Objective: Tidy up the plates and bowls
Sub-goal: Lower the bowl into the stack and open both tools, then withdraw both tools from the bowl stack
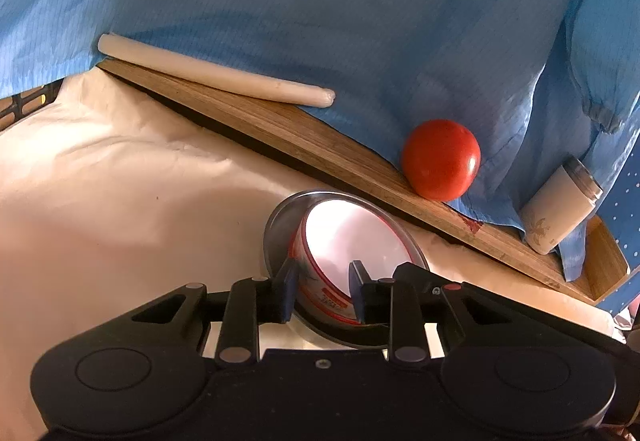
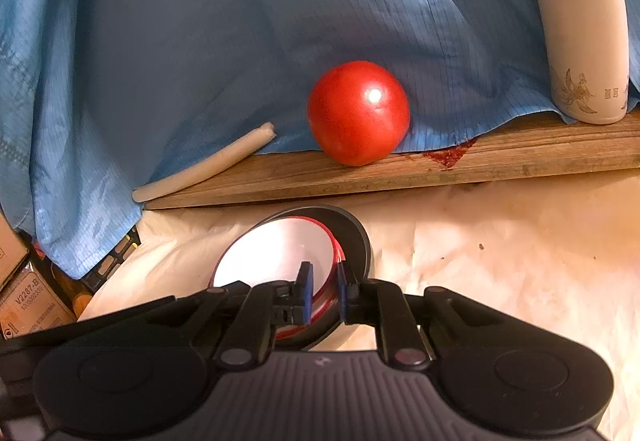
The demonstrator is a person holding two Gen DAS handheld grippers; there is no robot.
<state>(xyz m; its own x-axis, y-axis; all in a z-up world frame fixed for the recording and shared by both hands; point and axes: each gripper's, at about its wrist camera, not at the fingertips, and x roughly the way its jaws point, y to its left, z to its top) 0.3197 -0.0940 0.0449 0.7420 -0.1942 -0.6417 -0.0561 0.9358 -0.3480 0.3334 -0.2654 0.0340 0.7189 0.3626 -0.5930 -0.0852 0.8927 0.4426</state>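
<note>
A white bowl with a red rim (image 1: pixel 352 237) lies tilted inside a grey metal bowl (image 1: pixel 280 229) on the white cover. My left gripper (image 1: pixel 324 283) straddles the white bowl's wall, one finger outside and one inside. Its pads stand a little apart from the wall, so it is open. From the right wrist view, the same white bowl (image 2: pixel 276 253) sits in the metal bowl (image 2: pixel 356 237). My right gripper (image 2: pixel 324 289) is shut on the white bowl's red rim, its left finger inside the bowl.
Behind the bowls lies a wooden board (image 2: pixel 400 173) with a red tomato (image 2: pixel 358 113), a pale stick (image 2: pixel 208 165) and a white flask (image 2: pixel 584 41) on it. Blue cloth (image 2: pixel 200 21) hangs at the back. Cardboard boxes (image 2: pixel 28 297) stand at the left.
</note>
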